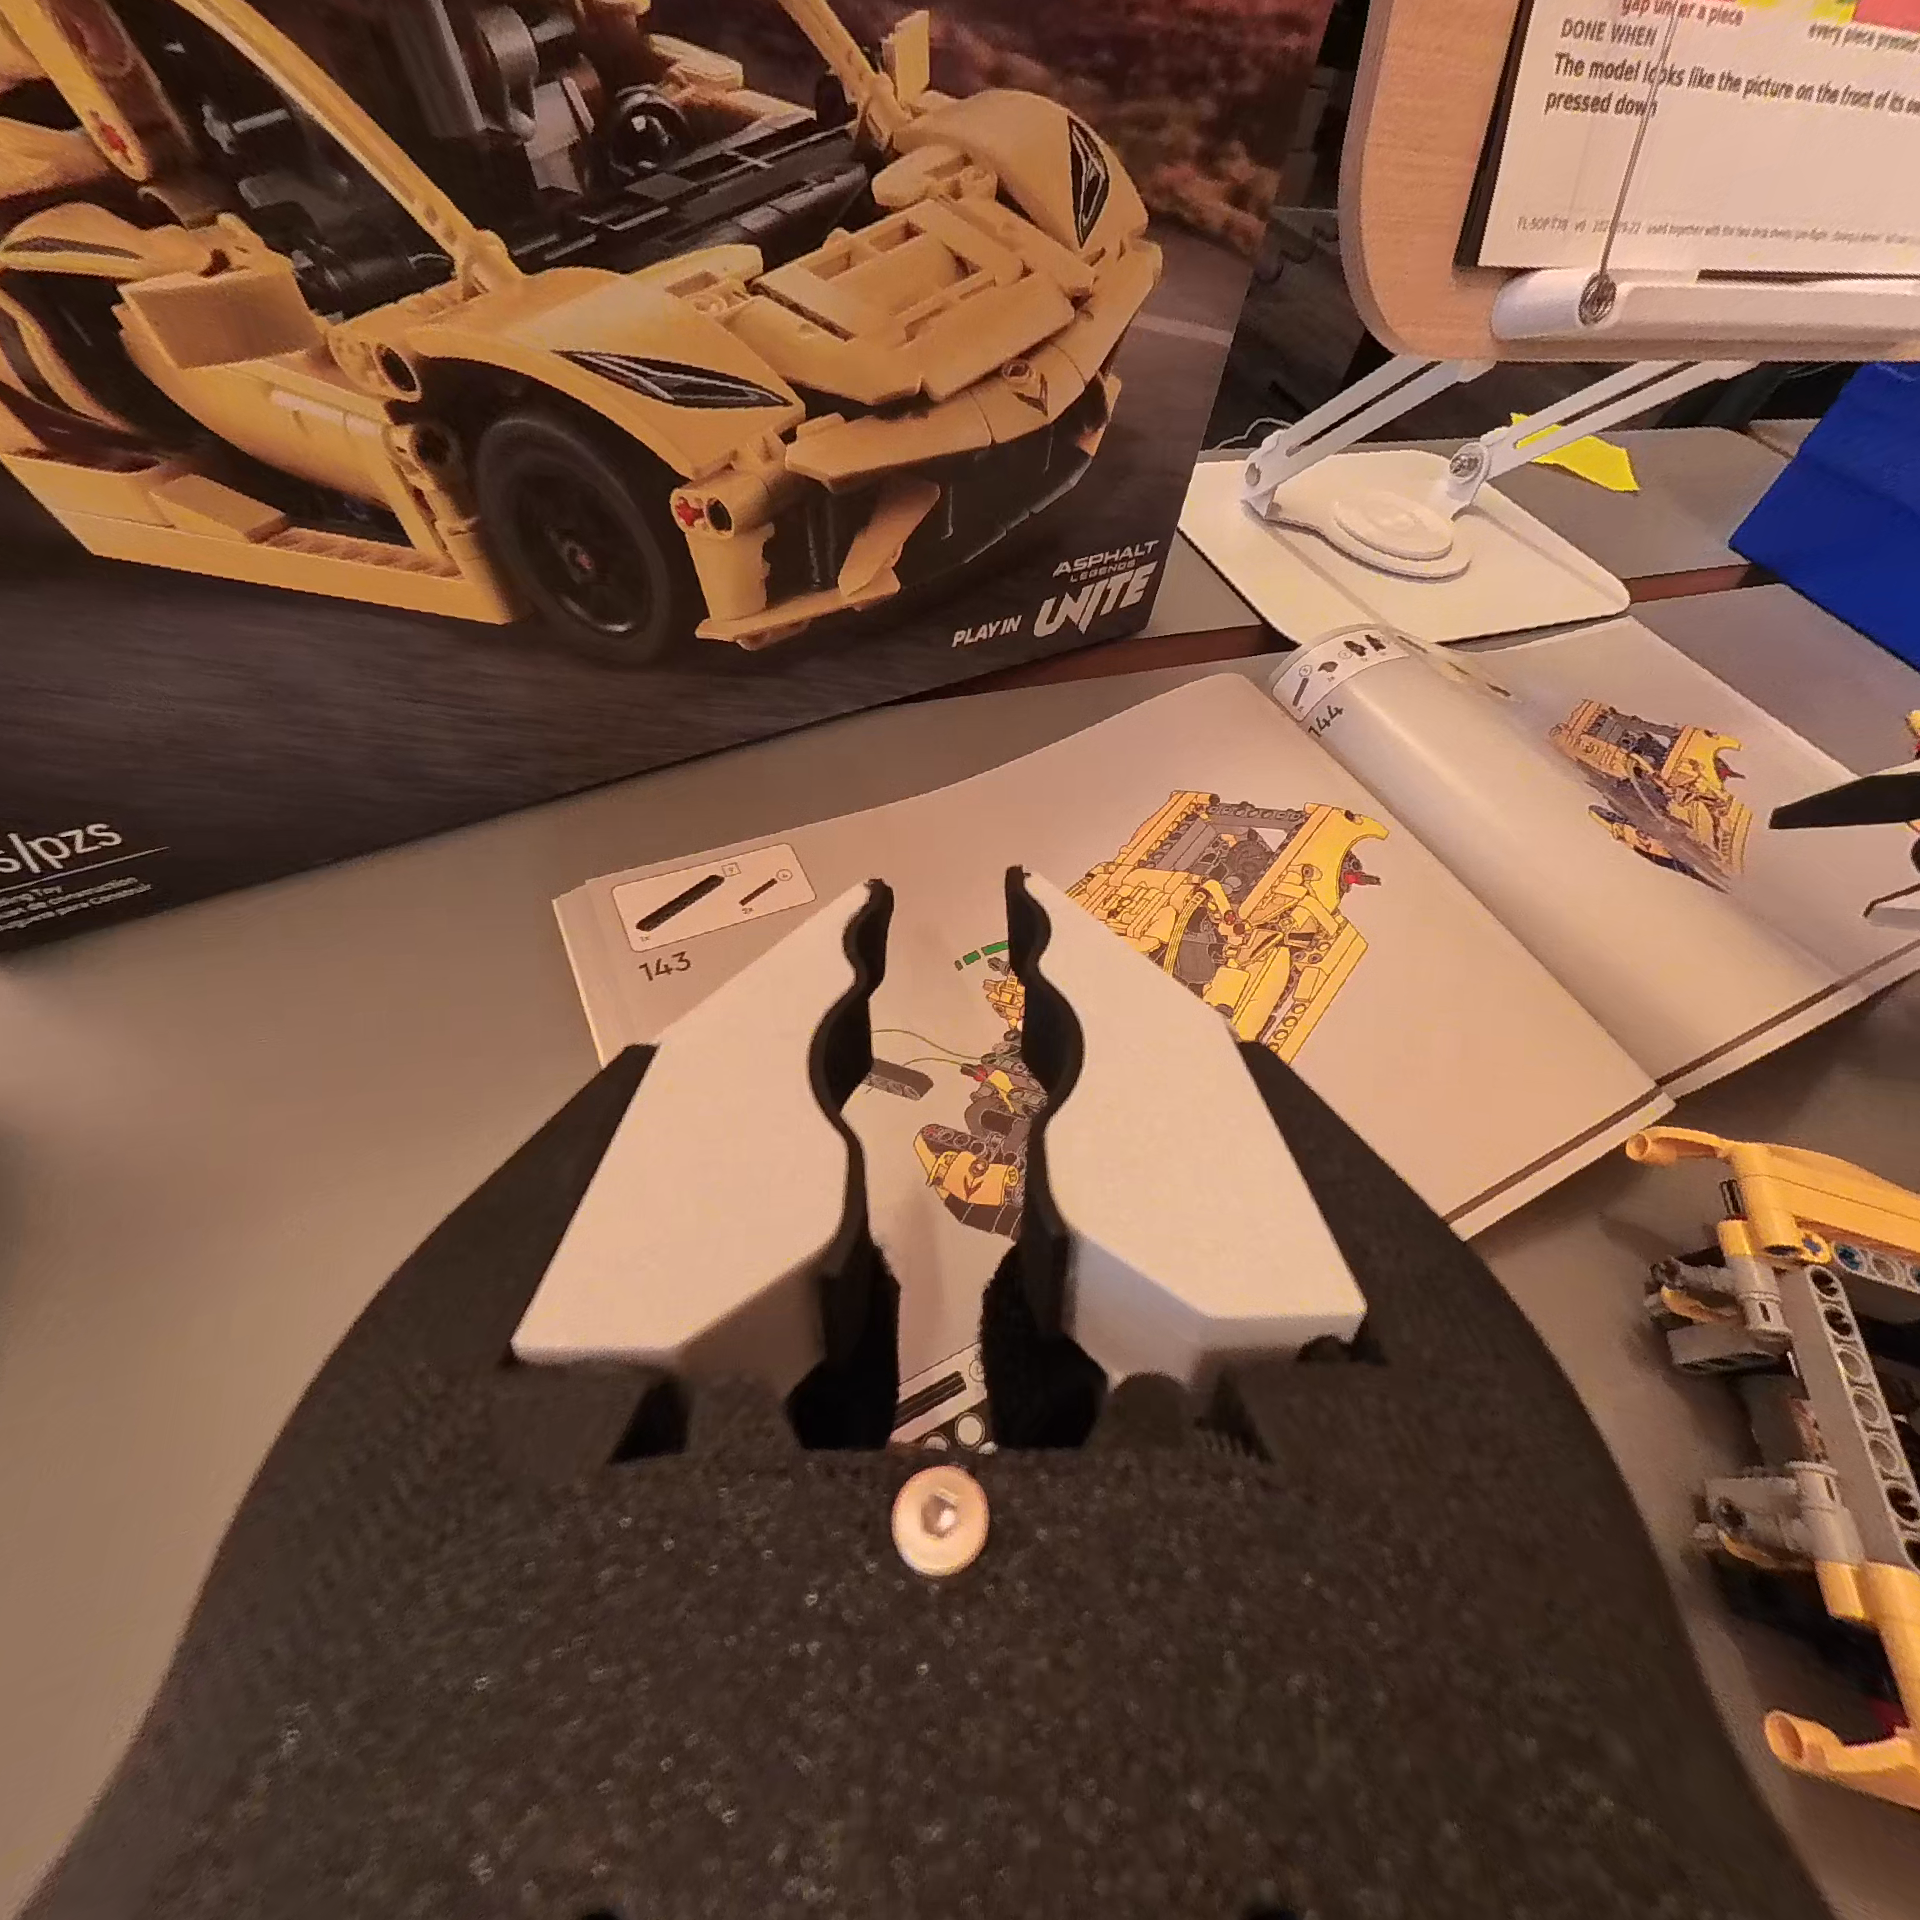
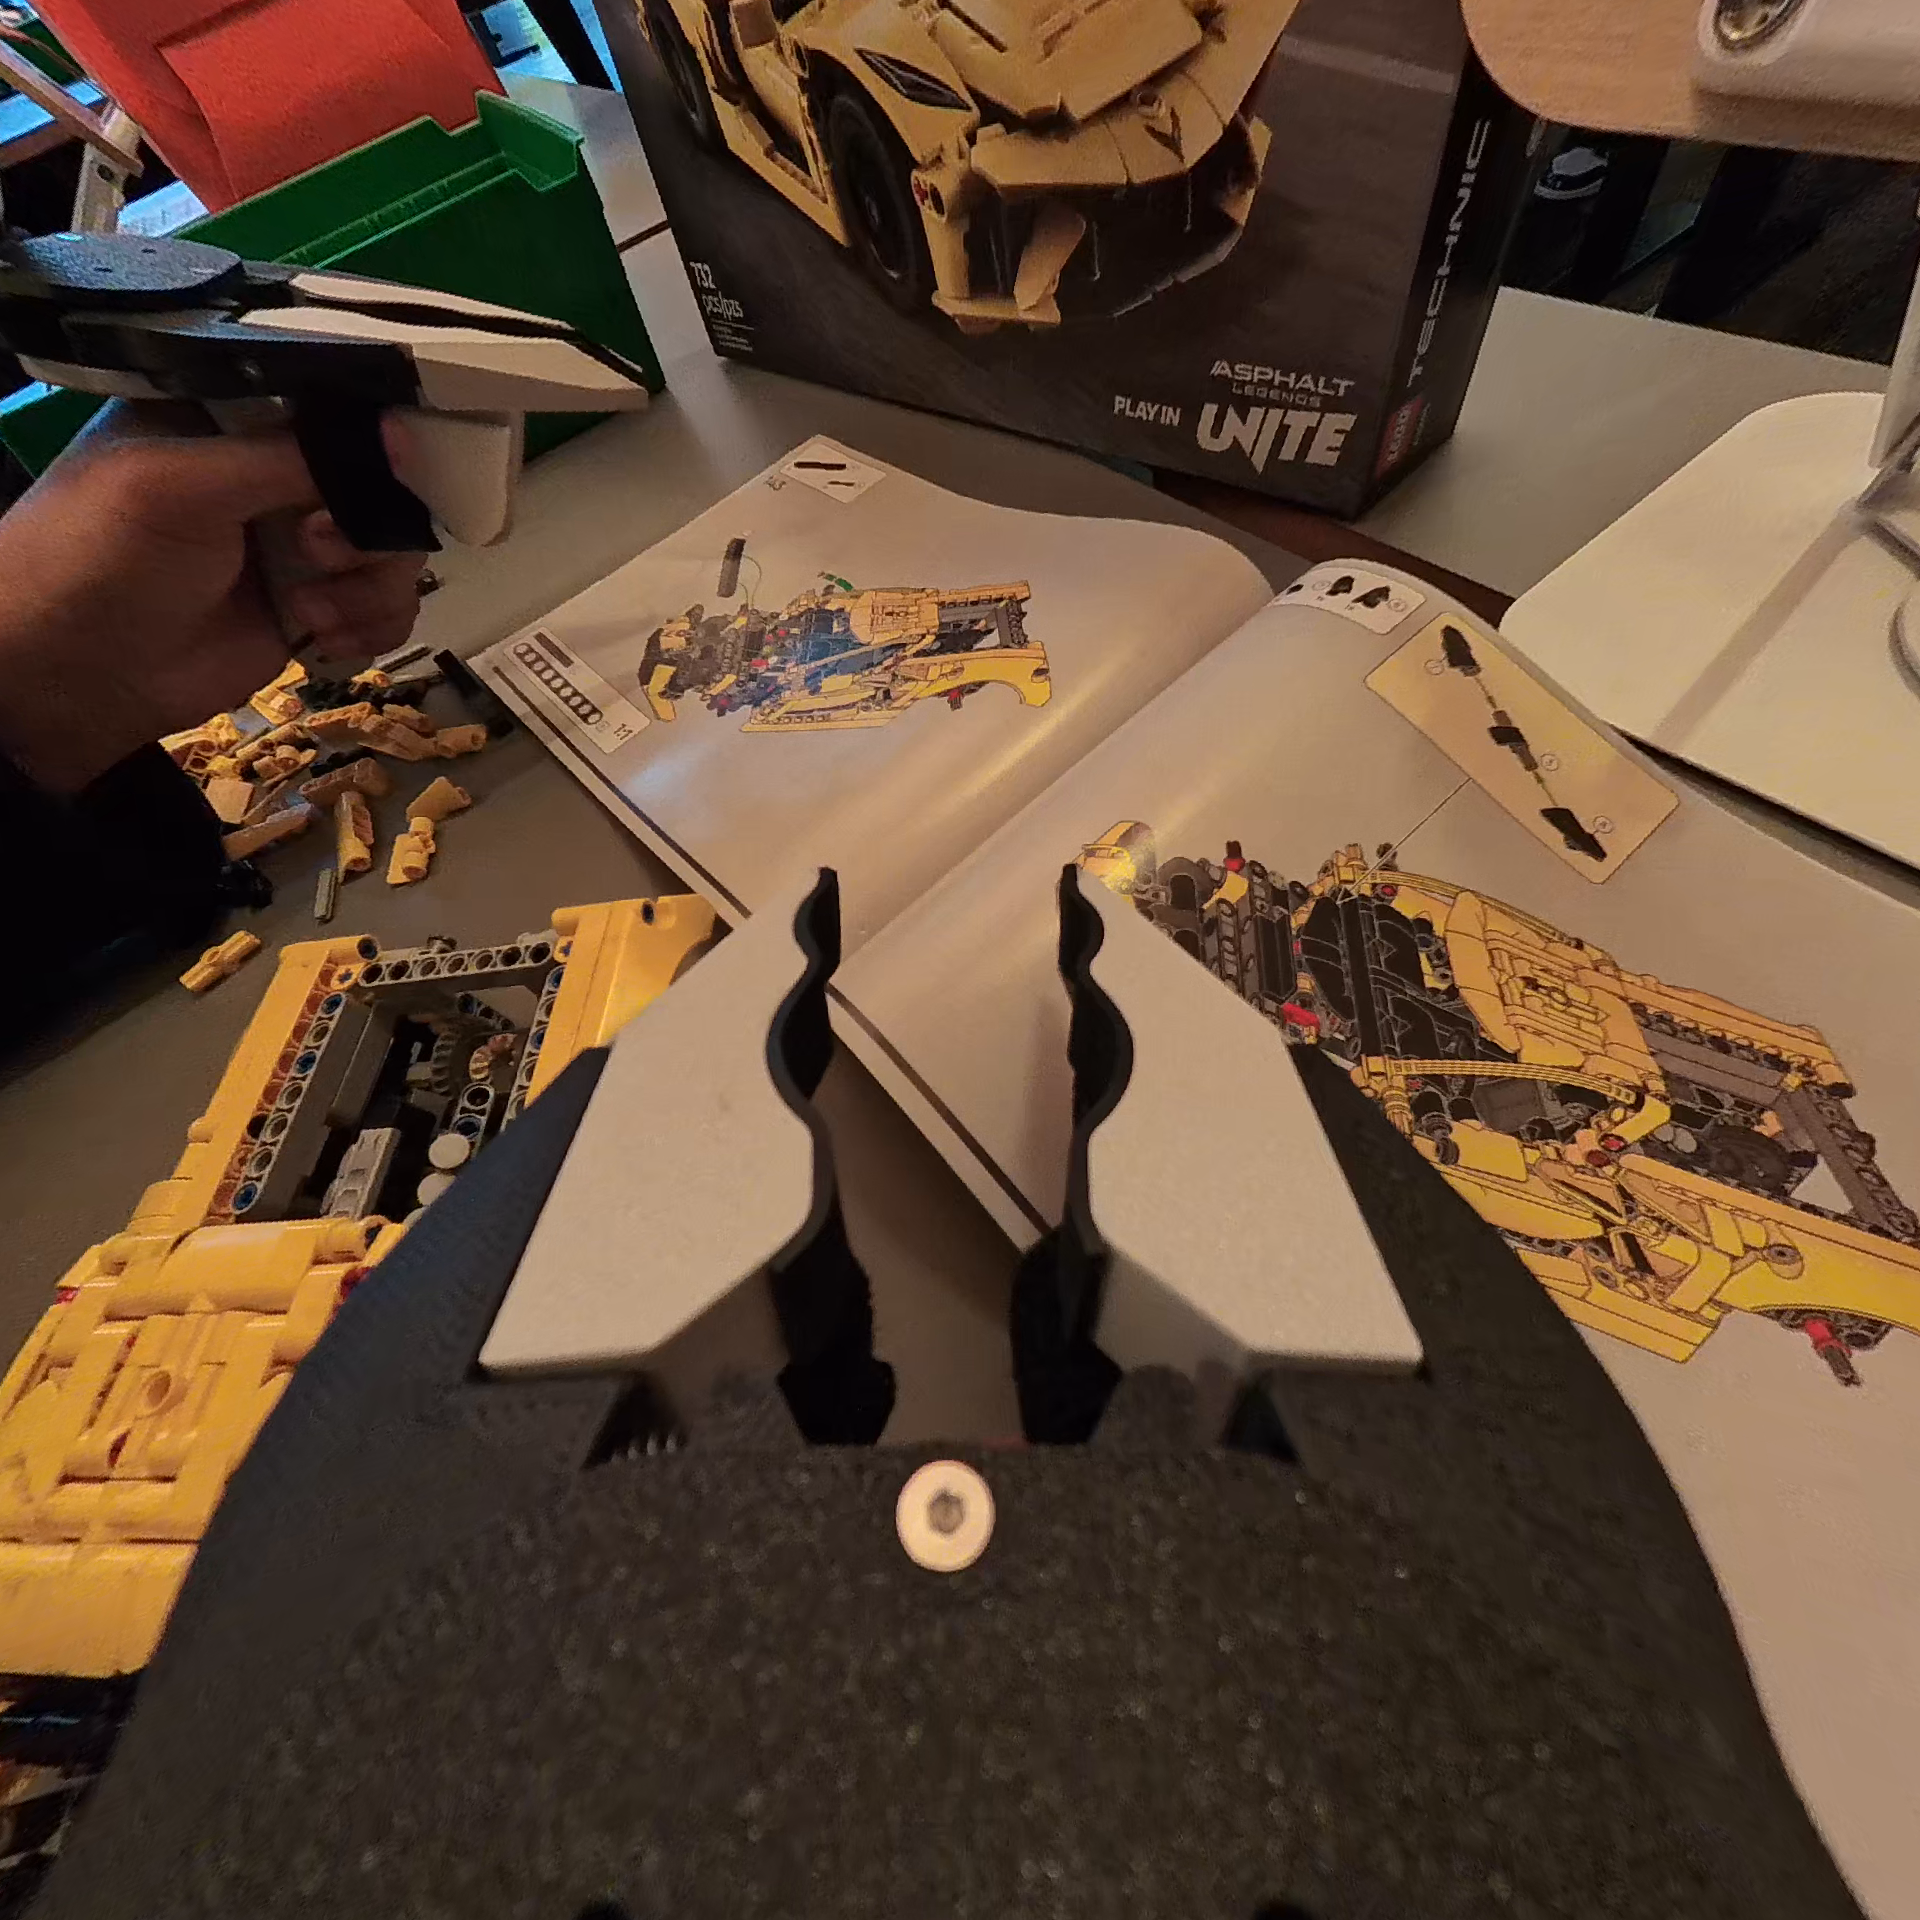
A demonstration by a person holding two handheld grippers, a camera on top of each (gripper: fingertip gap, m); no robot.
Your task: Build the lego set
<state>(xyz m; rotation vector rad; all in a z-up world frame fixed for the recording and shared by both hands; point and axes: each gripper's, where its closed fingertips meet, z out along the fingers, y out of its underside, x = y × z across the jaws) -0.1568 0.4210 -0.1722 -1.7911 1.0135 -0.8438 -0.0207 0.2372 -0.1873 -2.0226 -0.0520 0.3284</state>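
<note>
Lego car (image 2: 260, 1195) half built. Both claws, left gripper (image 1: 945, 904) and right gripper (image 2: 945, 894), open, holding nothing. You check booklet (image 2: 935, 810), then pick matching piece from loose pile (image 2: 332, 769).

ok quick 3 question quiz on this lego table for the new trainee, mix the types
1. True or false: the right gripper is holding a brick.
2. Multiple choice: the loose yellow pieces lie (a) on the open instruction booklet, (b) on the table left of the booklet, (c) inside the green bin.
3. Fill in: the half-built yellow model sits just ____ of the right gripper in the right wrist view.

Key
1. False; both it and the left gripper are open and empty.
2. b
3. left
</note>
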